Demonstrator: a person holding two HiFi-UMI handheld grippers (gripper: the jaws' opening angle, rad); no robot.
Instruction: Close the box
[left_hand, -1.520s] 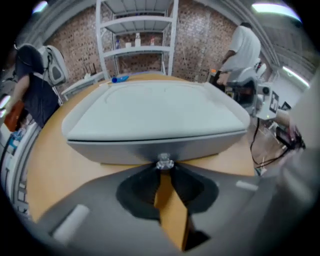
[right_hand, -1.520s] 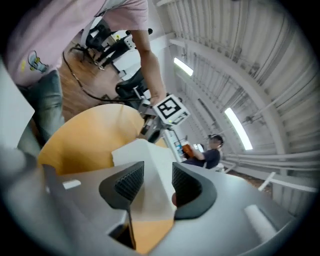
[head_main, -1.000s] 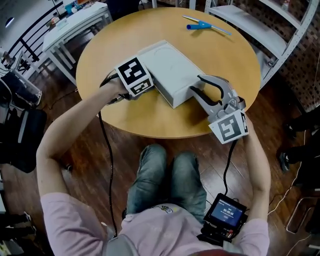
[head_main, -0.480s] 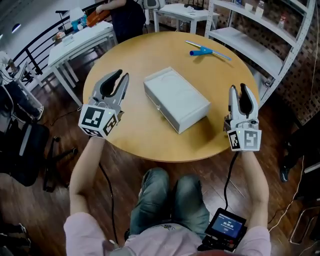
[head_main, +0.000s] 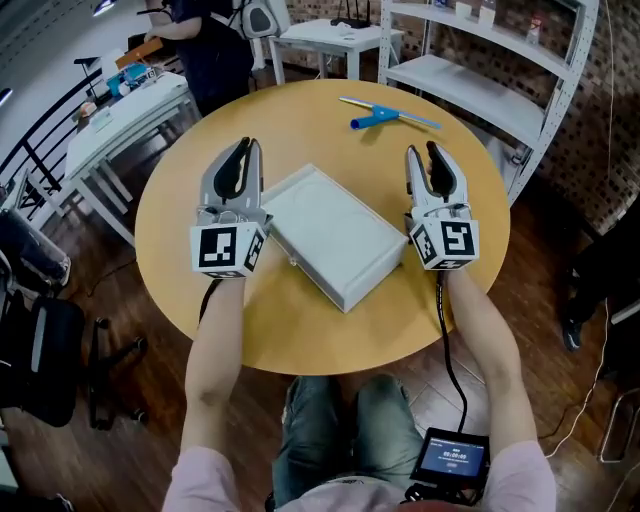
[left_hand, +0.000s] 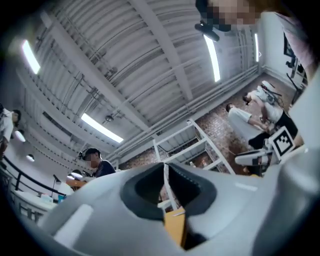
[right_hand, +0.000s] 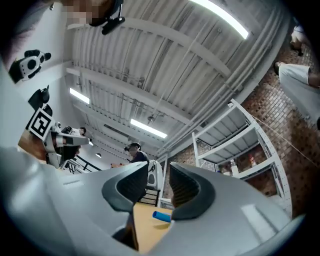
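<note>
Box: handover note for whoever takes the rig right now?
Left gripper: jaws shut, empty, raised to the left of the box.
Right gripper: jaws closing with a gap between them, nothing in them, raised to the right of the box.
Box: mid-table, lid down flat; neither gripper touches it.
Done: box looks closed.
Left: probably only a check that the lid is fully seated; that cannot be told from here.

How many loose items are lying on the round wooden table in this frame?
2. The white box lies in the middle of the table; a blue-handled tool lies near its far edge. Something small could be hidden from the head view.
</note>
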